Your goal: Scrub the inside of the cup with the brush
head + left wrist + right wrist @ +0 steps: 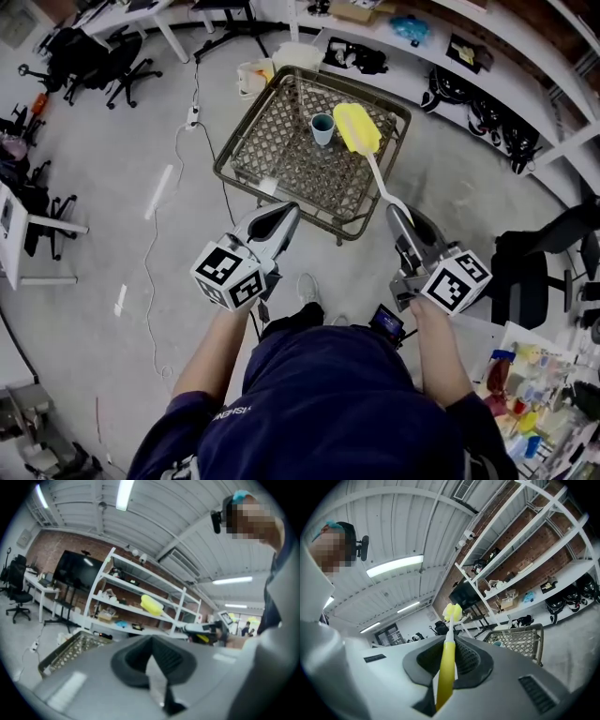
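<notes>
- right gripper has its jaws clenched on the yellow handle of the brush, with the sponge head out over the mesh surface
- left gripper jaws are pinched together, nothing in them
- blue cup stands upright on the surface just beside the brush head, well apart from both grippers

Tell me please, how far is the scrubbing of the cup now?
Done: the right gripper is shut on the brush. In hand: the brush is held out toward the wicker table, its head outside the cup. Left: the left gripper is shut and empty, the cup stands unheld, and scrubbing has not begun.
</notes>
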Demonstrator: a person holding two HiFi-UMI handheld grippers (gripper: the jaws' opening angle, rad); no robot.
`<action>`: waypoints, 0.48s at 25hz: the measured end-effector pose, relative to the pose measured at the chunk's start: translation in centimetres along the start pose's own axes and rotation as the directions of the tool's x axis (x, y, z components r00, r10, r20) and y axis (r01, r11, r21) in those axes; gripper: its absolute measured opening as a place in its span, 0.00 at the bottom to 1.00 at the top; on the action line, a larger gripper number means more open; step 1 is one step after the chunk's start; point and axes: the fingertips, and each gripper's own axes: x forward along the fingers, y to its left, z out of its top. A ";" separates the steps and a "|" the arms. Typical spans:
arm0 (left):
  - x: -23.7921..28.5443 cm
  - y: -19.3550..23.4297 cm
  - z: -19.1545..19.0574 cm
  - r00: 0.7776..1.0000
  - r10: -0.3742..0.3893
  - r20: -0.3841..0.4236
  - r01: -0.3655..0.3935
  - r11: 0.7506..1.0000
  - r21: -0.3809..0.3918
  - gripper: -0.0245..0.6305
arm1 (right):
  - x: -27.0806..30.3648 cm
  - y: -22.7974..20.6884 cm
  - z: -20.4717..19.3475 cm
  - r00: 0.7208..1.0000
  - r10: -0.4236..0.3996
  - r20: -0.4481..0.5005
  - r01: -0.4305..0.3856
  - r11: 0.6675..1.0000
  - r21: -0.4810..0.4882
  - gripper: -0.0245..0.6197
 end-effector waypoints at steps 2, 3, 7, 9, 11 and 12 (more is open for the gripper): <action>0.3 1.6 0.6 1.000 -0.012 -0.005 0.012 1.000 0.002 0.04 | 1.6 0.2 0.4 1.000 -0.009 0.006 0.009 1.000 -0.003 0.09; 0.4 2.3 0.8 1.000 -0.017 -0.008 0.017 1.000 0.002 0.04 | 2.2 0.3 0.6 1.000 -0.014 0.009 0.014 1.000 -0.004 0.09; 0.8 4.4 1.7 0.999 -0.036 -0.005 0.036 0.999 0.001 0.04 | 4.1 0.2 0.9 0.999 -0.033 0.014 0.033 0.999 -0.005 0.09; 0.9 5.3 1.9 0.999 -0.042 -0.006 0.042 0.999 0.000 0.04 | 4.9 0.1 0.9 0.999 -0.041 0.010 0.041 0.999 -0.005 0.09; 1.0 6.2 1.8 0.999 -0.043 -0.009 0.043 0.999 -0.007 0.04 | 5.7 0.0 0.9 0.999 -0.045 0.004 0.045 0.999 -0.005 0.09; 1.2 6.7 1.7 0.999 -0.042 -0.011 0.042 0.999 -0.012 0.04 | 6.0 -0.1 0.8 0.999 -0.046 0.002 0.046 0.999 -0.003 0.09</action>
